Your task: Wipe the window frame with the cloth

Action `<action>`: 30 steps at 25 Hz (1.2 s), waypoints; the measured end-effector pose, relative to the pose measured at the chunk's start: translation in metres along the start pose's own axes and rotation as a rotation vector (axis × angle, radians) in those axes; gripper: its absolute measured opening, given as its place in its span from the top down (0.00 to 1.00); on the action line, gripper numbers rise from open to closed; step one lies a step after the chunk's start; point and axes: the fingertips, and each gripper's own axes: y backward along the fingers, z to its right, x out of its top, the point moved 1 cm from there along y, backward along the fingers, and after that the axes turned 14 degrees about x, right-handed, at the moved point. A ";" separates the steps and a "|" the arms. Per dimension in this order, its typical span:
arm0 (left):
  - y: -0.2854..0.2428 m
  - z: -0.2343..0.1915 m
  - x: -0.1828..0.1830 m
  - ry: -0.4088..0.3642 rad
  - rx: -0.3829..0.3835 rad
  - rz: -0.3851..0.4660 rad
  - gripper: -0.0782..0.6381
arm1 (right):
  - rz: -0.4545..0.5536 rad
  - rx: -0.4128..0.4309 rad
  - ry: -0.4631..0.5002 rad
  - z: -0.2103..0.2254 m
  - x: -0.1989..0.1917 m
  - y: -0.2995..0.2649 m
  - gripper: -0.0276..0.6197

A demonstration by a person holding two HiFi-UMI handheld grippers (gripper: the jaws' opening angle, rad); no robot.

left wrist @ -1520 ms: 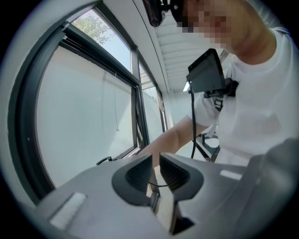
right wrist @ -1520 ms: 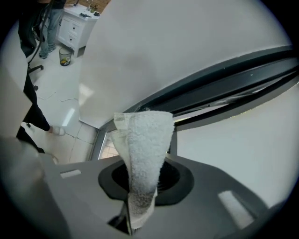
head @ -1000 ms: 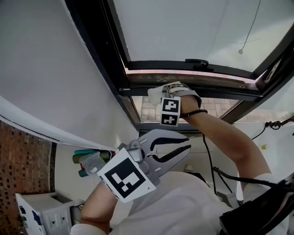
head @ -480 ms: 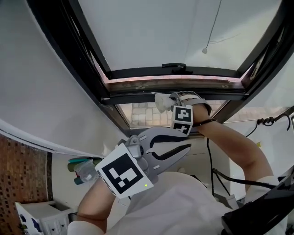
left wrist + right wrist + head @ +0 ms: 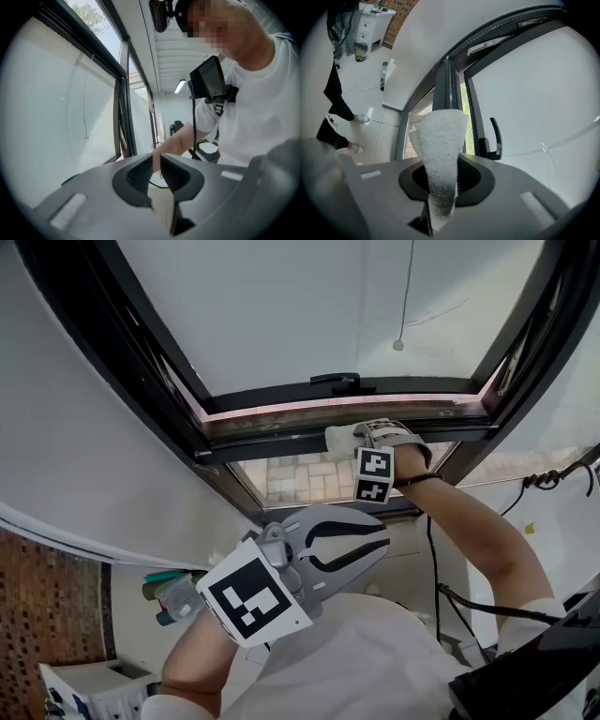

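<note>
Right claw (image 5: 440,180) grips cloth (image 5: 439,138) on window frame (image 5: 272,440) (left claw (image 5: 156,163) closed, empty).

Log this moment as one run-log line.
right hand-held gripper: shut on cloth | cloth: at window frame | left hand-held gripper: shut, empty, away from frame
</note>
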 end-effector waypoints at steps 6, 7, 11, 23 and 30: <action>-0.014 0.004 0.000 0.006 -0.015 -0.002 0.79 | 0.018 0.034 0.000 -0.026 -0.013 0.006 0.85; -0.018 0.005 0.001 0.003 -0.021 -0.002 0.79 | 0.019 0.032 0.000 -0.028 -0.018 0.009 0.85; -0.034 0.012 0.006 -0.011 -0.044 0.005 0.79 | 0.019 0.005 -0.001 -0.027 -0.043 0.029 0.85; -0.075 0.029 0.012 -0.014 -0.060 -0.021 0.79 | -0.084 -0.048 -0.055 0.011 -0.172 0.033 0.85; -0.091 0.028 0.008 -0.011 -0.051 -0.034 0.79 | -0.055 -0.011 -0.037 -0.015 -0.182 0.022 0.85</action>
